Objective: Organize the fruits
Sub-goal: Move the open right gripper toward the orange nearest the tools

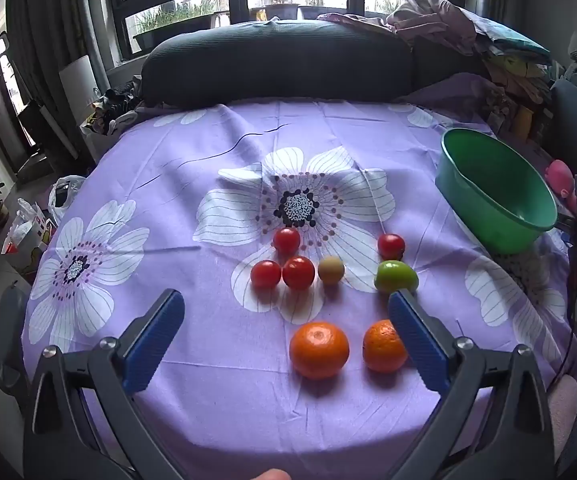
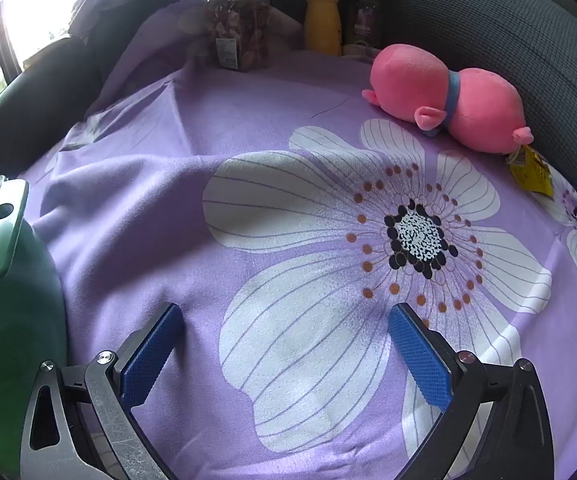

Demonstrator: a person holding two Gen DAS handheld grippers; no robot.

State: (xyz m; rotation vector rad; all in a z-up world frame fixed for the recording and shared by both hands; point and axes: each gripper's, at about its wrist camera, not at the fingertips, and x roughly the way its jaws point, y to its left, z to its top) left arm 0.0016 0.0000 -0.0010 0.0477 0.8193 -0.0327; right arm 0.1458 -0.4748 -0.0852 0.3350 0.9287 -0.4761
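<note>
The left tool gapes wide, gripping nothing; two oranges lie just ahead between its tips, tomatoes and a lime beyond, a green bowl far right. The right tool is wide too, empty over the cloth, bowl at its left.

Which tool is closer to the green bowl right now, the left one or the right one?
Right. The right tool hovers open directly beside the green bowl, which sits against its left side. The left tool hangs open over the oranges, with the bowl farther off to its right.
</note>
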